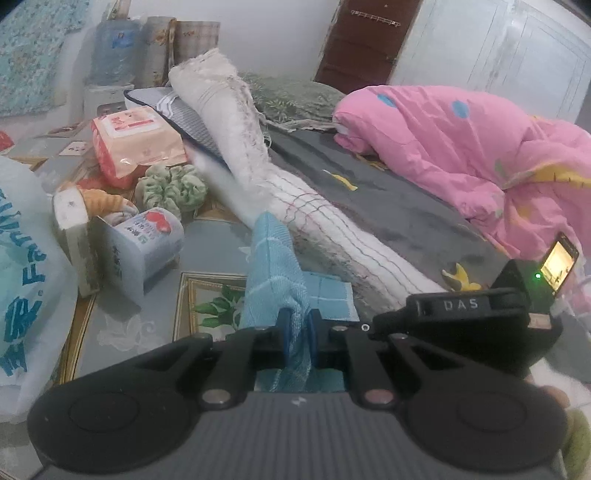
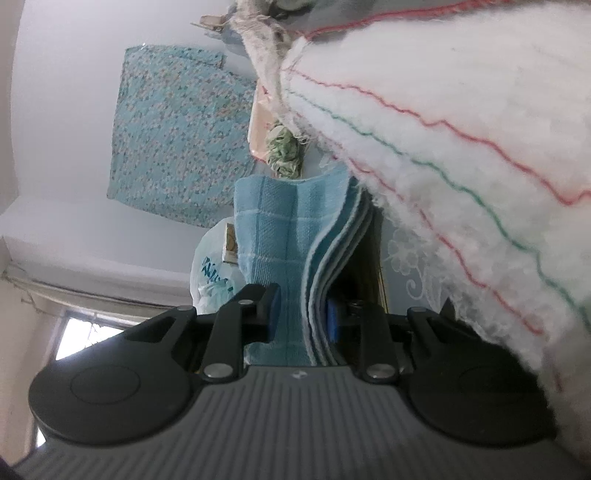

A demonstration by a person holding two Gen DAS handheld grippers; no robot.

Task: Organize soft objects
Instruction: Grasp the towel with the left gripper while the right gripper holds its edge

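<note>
Plain white wall (image 1: 266, 33) across the top, dark brown door (image 1: 364, 40) at upper centre, pale panelled wardrobe (image 1: 491, 48) at upper right, patterned teal cloth (image 2: 177, 147) hanging on the wall at left, daylit window (image 2: 79, 332) at lower left, grey bedsheet (image 1: 406, 206) at centre right

Soft, even daylight; strong fisheye bending at the edges, slight blur throughout.

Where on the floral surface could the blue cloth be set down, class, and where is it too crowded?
Free: the bare floral surface between the tissue pack and the white quilt roll, below the green scrunchie. Crowded: the far left corner, with the pink packet and plastic bag. Both grippers grip the blue cloth.
</note>
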